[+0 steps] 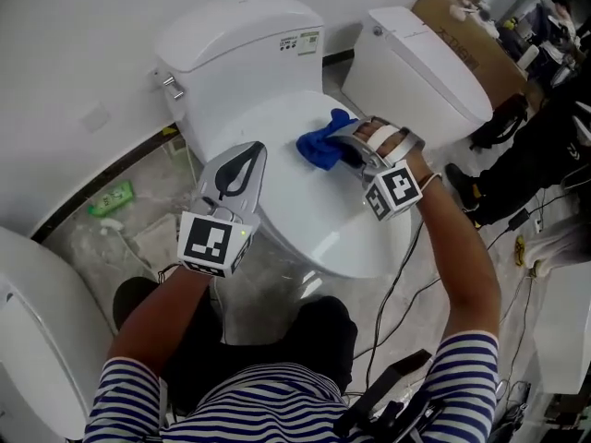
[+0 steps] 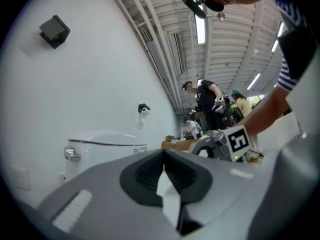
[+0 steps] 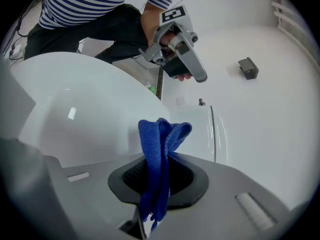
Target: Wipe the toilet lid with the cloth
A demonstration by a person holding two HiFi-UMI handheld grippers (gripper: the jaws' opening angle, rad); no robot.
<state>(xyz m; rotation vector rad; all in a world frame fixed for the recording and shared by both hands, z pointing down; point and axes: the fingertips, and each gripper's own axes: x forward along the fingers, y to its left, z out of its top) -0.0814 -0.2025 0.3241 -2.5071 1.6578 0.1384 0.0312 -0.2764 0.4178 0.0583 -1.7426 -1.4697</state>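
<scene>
**Cloth in the right jaws, at the rear of the lid**

The blue cloth [image 1: 323,144] is bunched and appears to rest on the rear of the toilet lid [image 1: 305,212], near the cistern [image 1: 238,44]. The right gripper [image 1: 349,151] is clamped on it, with a fold standing past the jaw tips. The lid's long axis runs from the cistern toward the person, so the bare span lies on the person's side of the cloth. The left gripper [image 1: 247,162] hovers at the lid's left edge with its jaws together on nothing, farther from the cloth.
</scene>
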